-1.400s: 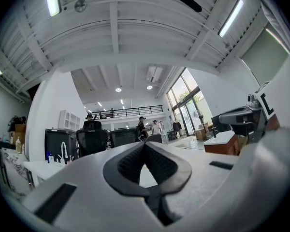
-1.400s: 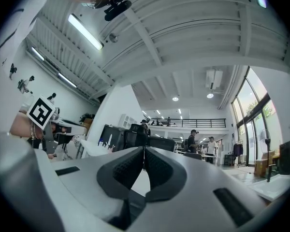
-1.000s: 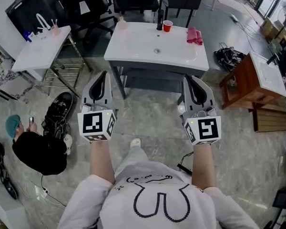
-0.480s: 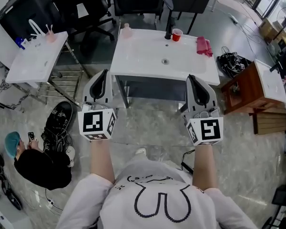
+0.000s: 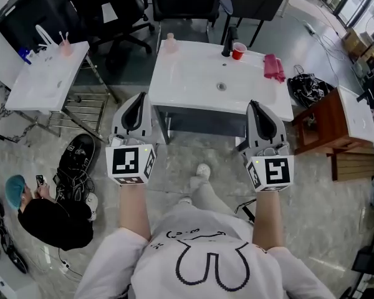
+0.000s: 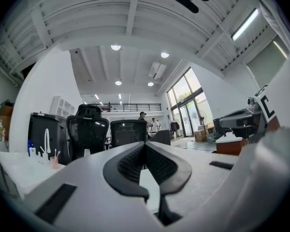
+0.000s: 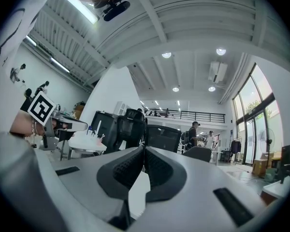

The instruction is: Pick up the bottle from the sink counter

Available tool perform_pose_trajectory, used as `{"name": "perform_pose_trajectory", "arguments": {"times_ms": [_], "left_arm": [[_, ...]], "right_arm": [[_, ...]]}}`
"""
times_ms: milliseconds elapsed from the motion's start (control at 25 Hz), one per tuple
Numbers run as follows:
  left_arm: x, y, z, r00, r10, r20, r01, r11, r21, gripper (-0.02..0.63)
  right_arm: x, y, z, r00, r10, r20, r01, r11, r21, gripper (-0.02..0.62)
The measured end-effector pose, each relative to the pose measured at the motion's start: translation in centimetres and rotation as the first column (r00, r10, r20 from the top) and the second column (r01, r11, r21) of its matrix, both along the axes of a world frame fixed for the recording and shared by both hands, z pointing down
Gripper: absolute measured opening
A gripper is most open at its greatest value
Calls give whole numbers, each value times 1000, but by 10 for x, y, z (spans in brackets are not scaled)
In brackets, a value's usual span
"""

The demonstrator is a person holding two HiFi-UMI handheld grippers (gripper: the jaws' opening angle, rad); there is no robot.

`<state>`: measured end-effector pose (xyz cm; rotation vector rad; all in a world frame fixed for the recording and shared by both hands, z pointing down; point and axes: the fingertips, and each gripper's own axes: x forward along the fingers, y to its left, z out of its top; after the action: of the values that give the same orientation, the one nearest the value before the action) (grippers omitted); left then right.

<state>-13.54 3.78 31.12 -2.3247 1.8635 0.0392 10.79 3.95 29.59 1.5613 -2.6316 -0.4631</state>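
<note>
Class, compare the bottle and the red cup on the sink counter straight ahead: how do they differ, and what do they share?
The bottle is pale pink; the cup is red with a white inside. The bottle stands at the back left corner; the cup stands just right of the black faucet. The bottle narrows at its top; the cup's mouth is open. Both stand upright along the back edge of the sink counter.

Glossy sink counter [image 5: 187, 83] — wooden cabinet [image 5: 318, 124]
</note>
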Motion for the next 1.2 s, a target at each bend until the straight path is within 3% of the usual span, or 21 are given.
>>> {"name": "perform_pose_trajectory", "arguments": {"times_ms": [360,1200], "left_arm": [[-6,-55,4,999,-31,28,32,999,-11,8],[-11,-266,9,990,-123,73,128,989,-75,8]], "right_arm": [[-1,-66,7,1000,-18,22,18,1000,-2,31],[-8,-294,10,989,-135,55,137,990,-35,31]]}}
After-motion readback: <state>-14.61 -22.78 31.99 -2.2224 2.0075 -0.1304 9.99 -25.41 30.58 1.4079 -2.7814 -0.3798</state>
